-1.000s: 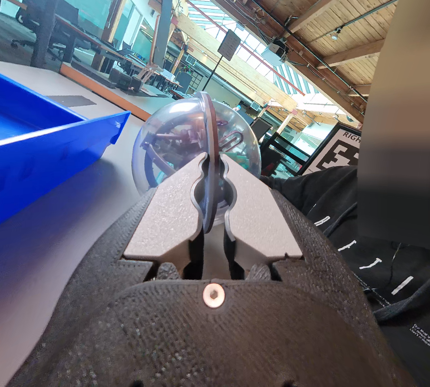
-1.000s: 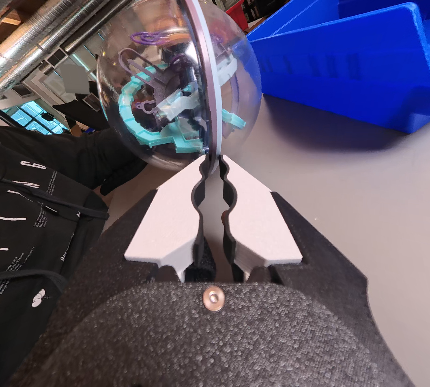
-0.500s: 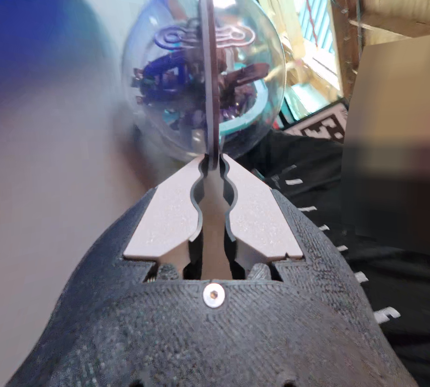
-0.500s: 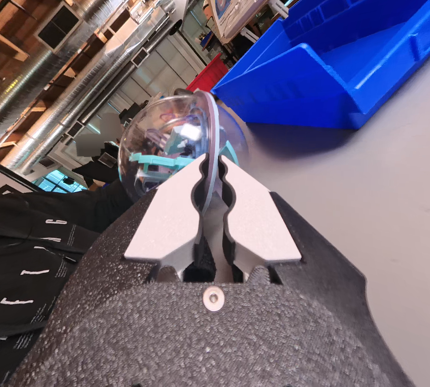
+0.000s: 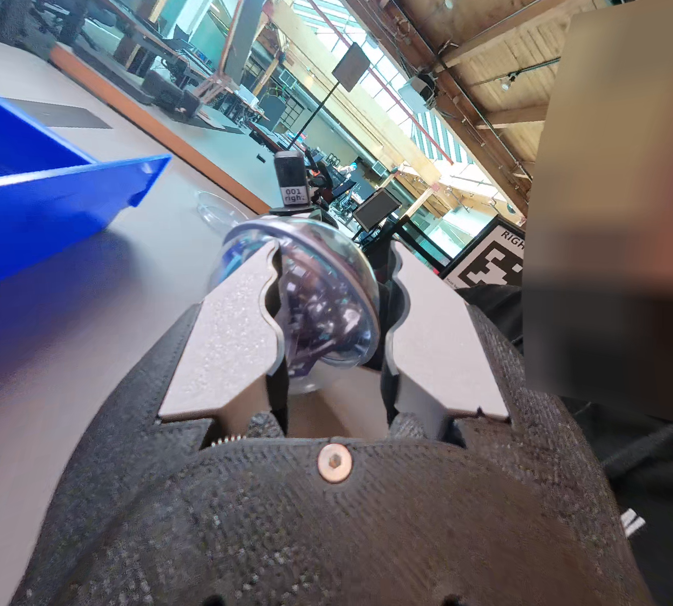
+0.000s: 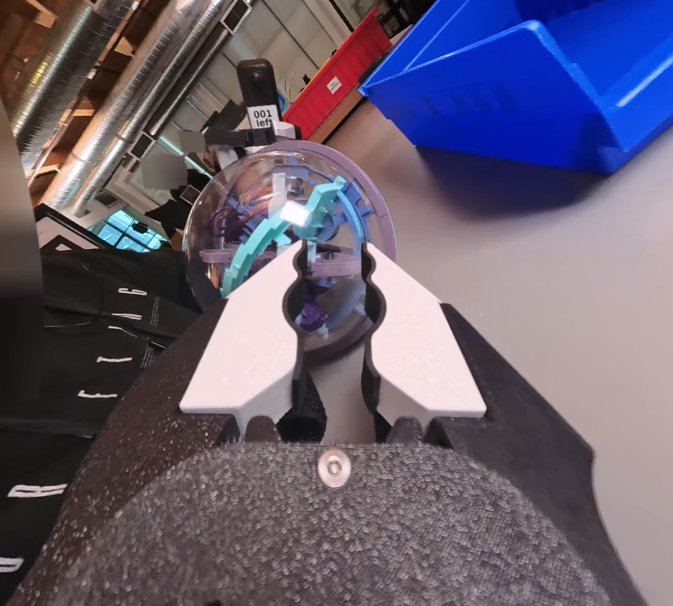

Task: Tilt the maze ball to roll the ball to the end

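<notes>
The maze ball (image 5: pixel 327 297) is a clear sphere with purple and teal tracks inside and a grey ring around it. In the left wrist view it lies low between my left gripper's (image 5: pixel 333 246) spread fingers, close against the left finger (image 5: pixel 233 326). My left gripper is open. In the right wrist view the ball (image 6: pixel 276 224) rests on the grey table (image 6: pixel 510 297) just past my right gripper's (image 6: pixel 335 244) fingertips and shows through the gap. My right gripper is open, off the ring. The small ball inside is not discernible.
A blue bin (image 5: pixel 73 195) stands on the table at the left, and at the upper right in the right wrist view (image 6: pixel 528 86). A clear dish (image 5: pixel 215 210) lies beyond the ball. A red bin (image 6: pixel 338 79) sits farther back. A person's black garment (image 6: pixel 91 315) is close by.
Both grippers were shut on the ball's ring and turning it; now both have opened and let go. The ball sits low on the table, its ring tilted.
</notes>
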The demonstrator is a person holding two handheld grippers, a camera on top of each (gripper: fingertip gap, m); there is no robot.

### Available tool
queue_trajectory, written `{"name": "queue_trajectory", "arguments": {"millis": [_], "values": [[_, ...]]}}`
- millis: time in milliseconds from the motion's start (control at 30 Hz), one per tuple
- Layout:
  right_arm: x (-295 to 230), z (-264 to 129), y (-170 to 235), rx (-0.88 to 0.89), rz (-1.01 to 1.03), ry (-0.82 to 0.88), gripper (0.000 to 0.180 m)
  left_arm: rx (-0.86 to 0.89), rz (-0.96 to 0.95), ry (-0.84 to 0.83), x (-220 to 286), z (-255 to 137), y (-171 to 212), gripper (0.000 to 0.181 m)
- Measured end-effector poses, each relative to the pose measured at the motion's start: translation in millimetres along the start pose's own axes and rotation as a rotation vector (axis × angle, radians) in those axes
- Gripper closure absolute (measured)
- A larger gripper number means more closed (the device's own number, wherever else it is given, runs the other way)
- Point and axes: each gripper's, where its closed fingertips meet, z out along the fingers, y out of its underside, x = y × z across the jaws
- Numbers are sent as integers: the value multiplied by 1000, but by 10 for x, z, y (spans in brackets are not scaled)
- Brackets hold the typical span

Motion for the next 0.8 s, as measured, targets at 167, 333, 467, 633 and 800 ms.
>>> {"name": "queue_trajectory", "arguments": {"millis": [167, 333, 467, 633, 800], "values": [[-170, 101, 56, -18, -43, -56, 152, -155, 116, -126, 84, 269, 295, 100], [-386, 137, 108, -40, -84, -154, 153, -323, 221, -158, -3, 134, 540, 127], [-422, 119, 171, -83, -134, -163, 152, -360, 106, -115, -73, 2, 626, 141], [-281, 6, 261, -157, -136, -109, 146, -340, 102, -158, -87, -124, 567, 146], [-321, -14, 563, -308, -45, -176, 149, -285, 22, -175, -81, -173, 640, 134]]}}
